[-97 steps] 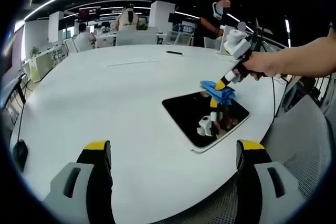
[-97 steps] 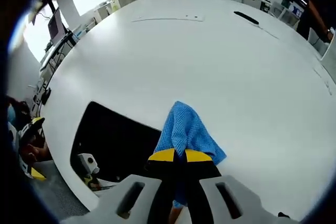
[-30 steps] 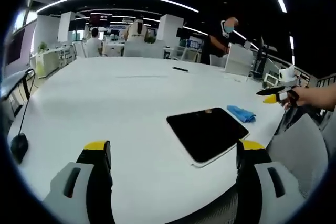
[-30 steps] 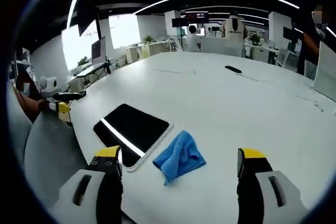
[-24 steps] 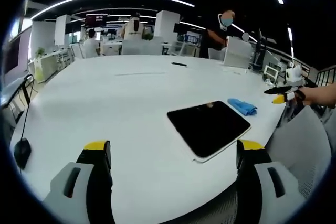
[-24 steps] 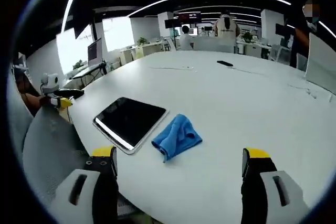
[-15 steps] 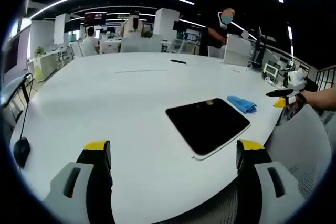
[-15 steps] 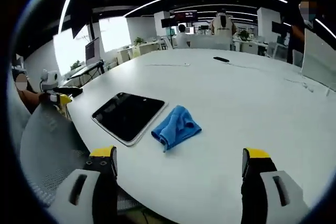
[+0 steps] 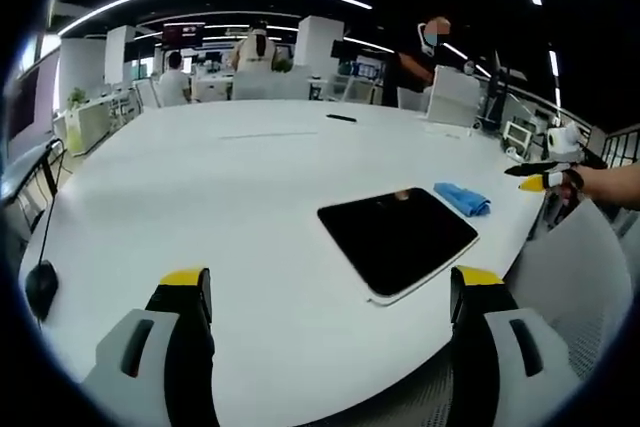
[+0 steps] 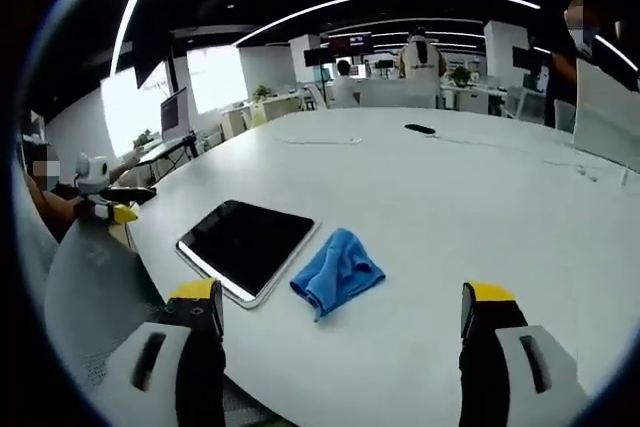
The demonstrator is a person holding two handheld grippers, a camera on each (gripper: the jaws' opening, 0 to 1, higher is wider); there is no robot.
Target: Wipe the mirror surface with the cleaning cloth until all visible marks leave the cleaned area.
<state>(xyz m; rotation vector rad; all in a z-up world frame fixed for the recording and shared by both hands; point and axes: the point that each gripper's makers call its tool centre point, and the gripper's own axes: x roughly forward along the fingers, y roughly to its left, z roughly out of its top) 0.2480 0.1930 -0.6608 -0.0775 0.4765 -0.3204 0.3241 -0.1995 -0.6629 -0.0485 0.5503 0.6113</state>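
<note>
Centrally, mirror [image 10: 246, 244] lies flat near table [image 10: 450, 197] edge, cloth [image 10: 337, 272] just beside it; broad bare tabletop beyond. Left gripper [image 9: 330, 297] and right gripper [image 10: 340, 312]: jaws wide apart, empty.

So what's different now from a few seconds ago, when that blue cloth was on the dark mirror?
The right gripper has let go of the blue cloth, which it had been pressing on the mirror, and has pulled back with its jaws open. The cloth now lies crumpled on the white table beside the mirror. The mirror and left gripper stayed put.
</note>
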